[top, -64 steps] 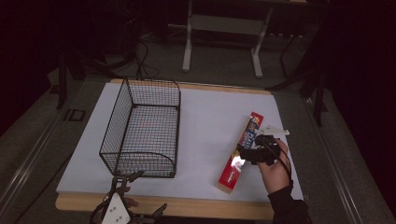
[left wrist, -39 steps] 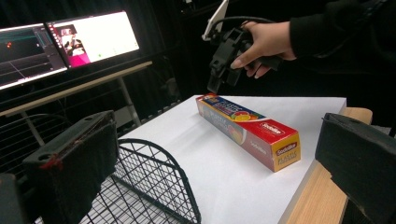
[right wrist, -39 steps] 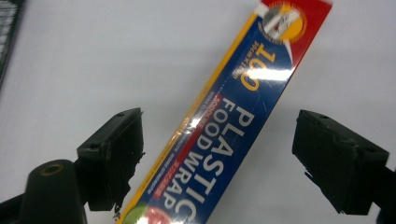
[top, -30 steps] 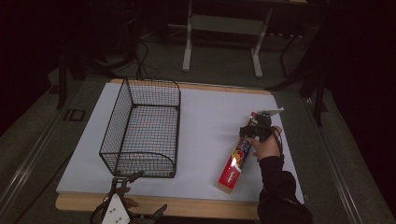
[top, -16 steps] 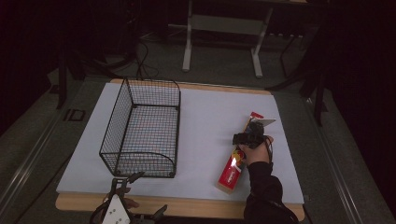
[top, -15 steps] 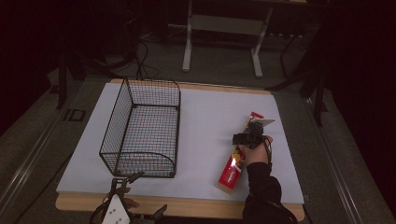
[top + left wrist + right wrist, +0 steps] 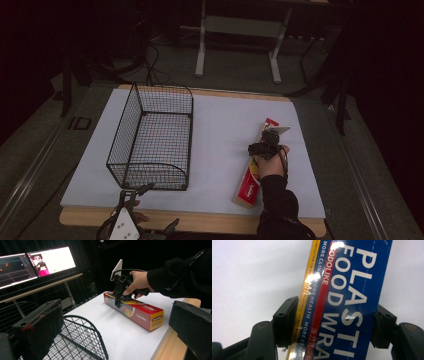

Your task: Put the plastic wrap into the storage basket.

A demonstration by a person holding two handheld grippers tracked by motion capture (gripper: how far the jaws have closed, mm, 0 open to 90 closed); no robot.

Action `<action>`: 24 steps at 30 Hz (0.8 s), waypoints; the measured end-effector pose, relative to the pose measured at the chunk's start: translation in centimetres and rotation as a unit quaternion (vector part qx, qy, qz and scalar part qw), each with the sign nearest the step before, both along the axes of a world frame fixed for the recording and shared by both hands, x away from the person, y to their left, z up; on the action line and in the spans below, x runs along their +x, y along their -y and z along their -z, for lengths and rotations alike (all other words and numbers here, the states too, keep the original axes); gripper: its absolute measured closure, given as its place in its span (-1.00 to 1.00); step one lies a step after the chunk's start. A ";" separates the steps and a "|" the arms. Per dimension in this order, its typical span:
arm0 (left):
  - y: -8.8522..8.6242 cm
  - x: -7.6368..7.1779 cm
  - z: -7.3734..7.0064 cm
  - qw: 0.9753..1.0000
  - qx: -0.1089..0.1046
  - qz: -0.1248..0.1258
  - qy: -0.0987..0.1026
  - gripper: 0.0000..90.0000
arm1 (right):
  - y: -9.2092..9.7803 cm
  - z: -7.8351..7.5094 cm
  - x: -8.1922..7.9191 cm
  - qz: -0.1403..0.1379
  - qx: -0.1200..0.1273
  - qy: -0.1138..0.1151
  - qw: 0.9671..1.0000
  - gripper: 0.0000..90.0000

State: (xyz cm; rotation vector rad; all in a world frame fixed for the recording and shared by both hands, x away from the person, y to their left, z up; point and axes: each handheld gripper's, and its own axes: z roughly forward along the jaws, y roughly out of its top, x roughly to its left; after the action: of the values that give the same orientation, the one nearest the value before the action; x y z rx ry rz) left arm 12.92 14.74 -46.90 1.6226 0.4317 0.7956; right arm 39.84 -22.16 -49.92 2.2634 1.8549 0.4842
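On the table, wire basket (image 7: 154,145) (nothing inside), right claw (image 7: 268,142) astride plastic-wrap box (image 7: 251,176)

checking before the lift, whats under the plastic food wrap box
The plastic food wrap box lies flat on the white table cover, nothing else around its edges. The right gripper straddles it from above. The patch directly beneath the box is covered.
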 end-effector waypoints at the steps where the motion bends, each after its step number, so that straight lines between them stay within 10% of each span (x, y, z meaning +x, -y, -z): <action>1: 0.0 0.0 0.0 1.000 0.000 0.000 -0.001 -1.00 | -0.1 0.0 0.0 -0.005 -0.001 -0.003 1.000 -0.23; 7: 0.1 0.1 0.0 1.000 0.000 0.001 -0.002 -1.00 | -0.5 -0.8 0.1 -0.026 0.022 -0.005 0.999 -0.13; 14: 0.1 0.1 0.0 1.000 0.001 0.003 -0.002 -1.00 | -2.2 -2.6 0.1 -0.081 -0.008 0.016 0.997 -0.13; 24: 0.0 0.1 0.0 1.000 0.001 0.007 -0.001 -1.00 | -4.0 -5.6 0.6 -0.159 -0.022 0.041 0.986 -0.13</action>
State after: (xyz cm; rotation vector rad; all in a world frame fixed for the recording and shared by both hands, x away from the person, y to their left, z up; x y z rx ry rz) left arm 13.03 14.70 -46.92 1.6272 0.4213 0.7848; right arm 40.44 -18.18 -44.36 1.8943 2.1710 0.5662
